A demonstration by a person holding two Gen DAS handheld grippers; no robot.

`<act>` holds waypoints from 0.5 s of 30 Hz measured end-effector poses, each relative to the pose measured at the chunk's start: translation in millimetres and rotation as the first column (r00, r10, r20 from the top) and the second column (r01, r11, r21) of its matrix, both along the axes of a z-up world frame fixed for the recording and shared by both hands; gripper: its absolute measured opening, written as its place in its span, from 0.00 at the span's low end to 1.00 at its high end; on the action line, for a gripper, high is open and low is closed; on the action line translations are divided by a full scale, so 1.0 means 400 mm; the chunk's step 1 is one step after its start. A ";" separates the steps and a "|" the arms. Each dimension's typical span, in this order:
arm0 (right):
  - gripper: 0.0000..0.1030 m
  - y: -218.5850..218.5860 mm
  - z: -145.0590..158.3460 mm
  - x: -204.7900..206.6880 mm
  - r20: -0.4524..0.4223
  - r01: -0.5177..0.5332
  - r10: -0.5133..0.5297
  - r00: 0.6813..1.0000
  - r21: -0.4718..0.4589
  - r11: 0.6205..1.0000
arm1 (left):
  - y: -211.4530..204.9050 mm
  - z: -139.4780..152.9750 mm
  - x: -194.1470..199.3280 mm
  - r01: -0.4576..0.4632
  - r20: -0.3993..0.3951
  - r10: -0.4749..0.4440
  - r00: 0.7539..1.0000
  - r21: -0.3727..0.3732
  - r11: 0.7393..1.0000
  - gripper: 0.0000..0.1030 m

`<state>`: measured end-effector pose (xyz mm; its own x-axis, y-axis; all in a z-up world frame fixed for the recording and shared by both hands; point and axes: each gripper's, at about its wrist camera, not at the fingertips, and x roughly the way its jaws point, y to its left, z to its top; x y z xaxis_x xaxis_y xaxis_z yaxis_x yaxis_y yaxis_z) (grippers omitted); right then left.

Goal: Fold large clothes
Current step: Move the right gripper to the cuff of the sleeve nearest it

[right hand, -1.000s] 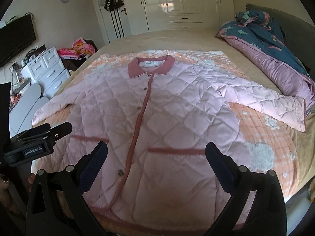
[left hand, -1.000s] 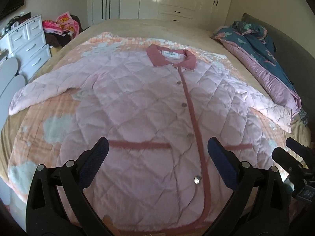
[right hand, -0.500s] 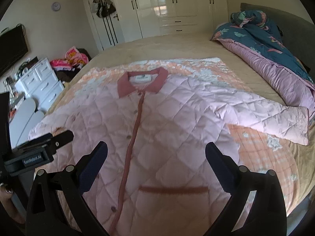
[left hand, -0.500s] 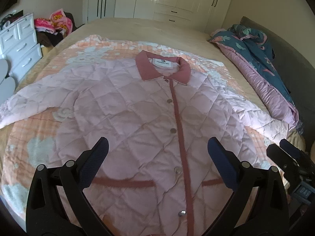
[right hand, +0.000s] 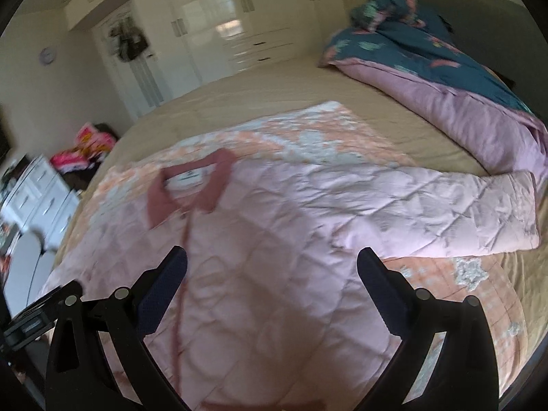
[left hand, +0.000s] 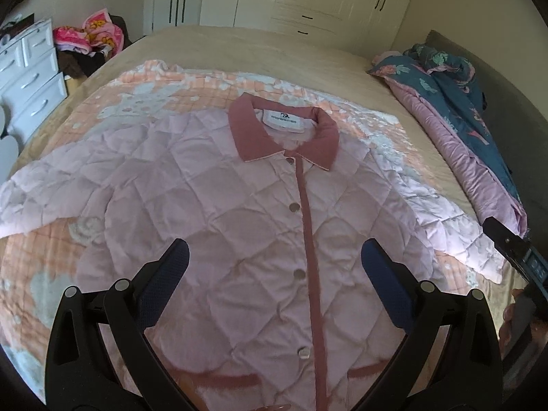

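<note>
A wide bed [left hand: 260,51] with a tan cover carries an orange-and-white patterned blanket [left hand: 144,102] spread flat. A pink quilted jacket [left hand: 212,205] lies open-armed on that blanket. A rumpled teal-and-lilac duvet [left hand: 462,109] is bunched along the bed's right edge.

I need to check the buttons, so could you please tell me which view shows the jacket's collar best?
The left wrist view: the collar is sharp, with its label and the buttons below visible. In the right wrist view the collar is motion-blurred and off to the side.
</note>
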<state>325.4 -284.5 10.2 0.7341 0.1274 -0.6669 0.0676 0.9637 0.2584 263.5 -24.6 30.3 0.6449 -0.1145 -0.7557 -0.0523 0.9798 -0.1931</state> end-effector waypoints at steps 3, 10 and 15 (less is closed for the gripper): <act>0.96 -0.056 -0.039 0.027 -0.026 0.061 -0.061 0.998 -0.002 0.998 | -0.019 -0.012 0.030 0.012 -0.006 -0.012 1.000 0.002 1.000 0.92; 0.96 -0.193 -0.092 0.056 -0.048 0.182 -0.180 0.982 0.021 0.983 | -0.073 -0.054 0.090 0.029 -0.028 -0.028 0.999 0.003 1.000 0.92; 0.96 -0.281 -0.112 0.059 -0.059 0.264 -0.261 0.963 0.043 0.964 | -0.113 -0.085 0.128 0.040 -0.050 -0.040 0.998 -0.001 0.999 0.92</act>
